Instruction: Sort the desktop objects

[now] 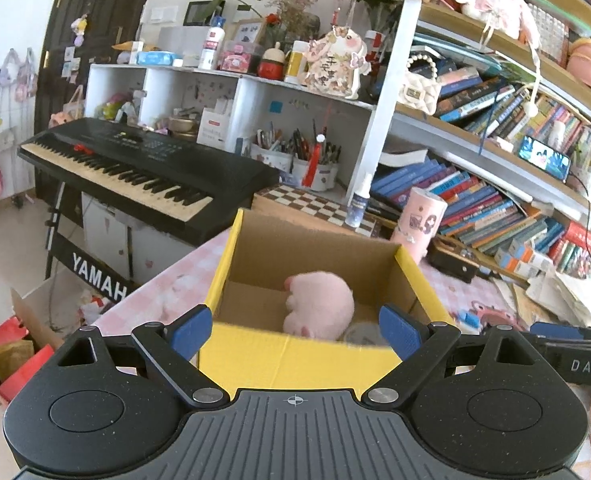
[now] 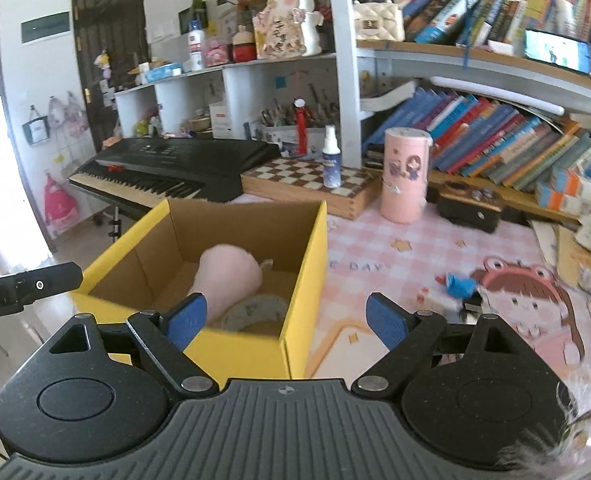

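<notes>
A yellow cardboard box (image 1: pixel 295 356) stands open on the pink desk mat; it also shows in the right wrist view (image 2: pixel 303 264). Inside lie a pink plush toy (image 1: pixel 319 304) (image 2: pixel 227 276) and a round pale object (image 1: pixel 365 334) (image 2: pixel 255 312). My left gripper (image 1: pixel 295 328) is open and empty, just above the box's near wall. My right gripper (image 2: pixel 287 316) is open and empty over the box's right front corner. Small items, a blue one (image 2: pixel 459 282) among them, lie on the mat (image 2: pixel 375 248) to the right.
A pink cylinder (image 2: pixel 405 176), a spray bottle (image 2: pixel 331 160) on a chessboard (image 2: pixel 307 180) and a black case (image 2: pixel 469 204) stand behind the box. A keyboard (image 1: pixel 135 168) is at the left. Bookshelves (image 2: pixel 495 136) line the back.
</notes>
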Motion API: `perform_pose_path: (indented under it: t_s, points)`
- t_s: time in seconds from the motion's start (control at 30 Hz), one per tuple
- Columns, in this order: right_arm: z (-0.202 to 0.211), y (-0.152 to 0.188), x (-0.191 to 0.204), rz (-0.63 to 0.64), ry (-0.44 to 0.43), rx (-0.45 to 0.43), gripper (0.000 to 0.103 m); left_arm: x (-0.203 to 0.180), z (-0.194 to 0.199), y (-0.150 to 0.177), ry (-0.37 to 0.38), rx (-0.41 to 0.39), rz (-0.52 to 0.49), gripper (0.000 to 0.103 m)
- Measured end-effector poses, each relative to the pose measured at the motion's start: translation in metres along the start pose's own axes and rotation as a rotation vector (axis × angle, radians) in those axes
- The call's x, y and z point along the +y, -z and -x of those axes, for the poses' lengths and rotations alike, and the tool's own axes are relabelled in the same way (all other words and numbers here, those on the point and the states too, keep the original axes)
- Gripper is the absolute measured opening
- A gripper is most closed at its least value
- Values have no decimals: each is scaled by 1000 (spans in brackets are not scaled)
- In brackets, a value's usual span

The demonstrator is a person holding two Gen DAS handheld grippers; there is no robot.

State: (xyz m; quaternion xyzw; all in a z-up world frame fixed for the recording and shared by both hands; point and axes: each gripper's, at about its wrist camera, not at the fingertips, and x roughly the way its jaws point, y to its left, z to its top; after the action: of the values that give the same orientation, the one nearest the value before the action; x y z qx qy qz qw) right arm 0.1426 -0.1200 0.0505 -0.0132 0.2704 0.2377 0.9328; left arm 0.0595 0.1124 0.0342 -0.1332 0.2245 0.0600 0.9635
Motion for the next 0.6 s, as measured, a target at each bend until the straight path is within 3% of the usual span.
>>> perform_pose_path:
  t_s: [0.6]
  points:
    - [55,84,48,23,56,41,81,-4,47,53,26,67,-20,93]
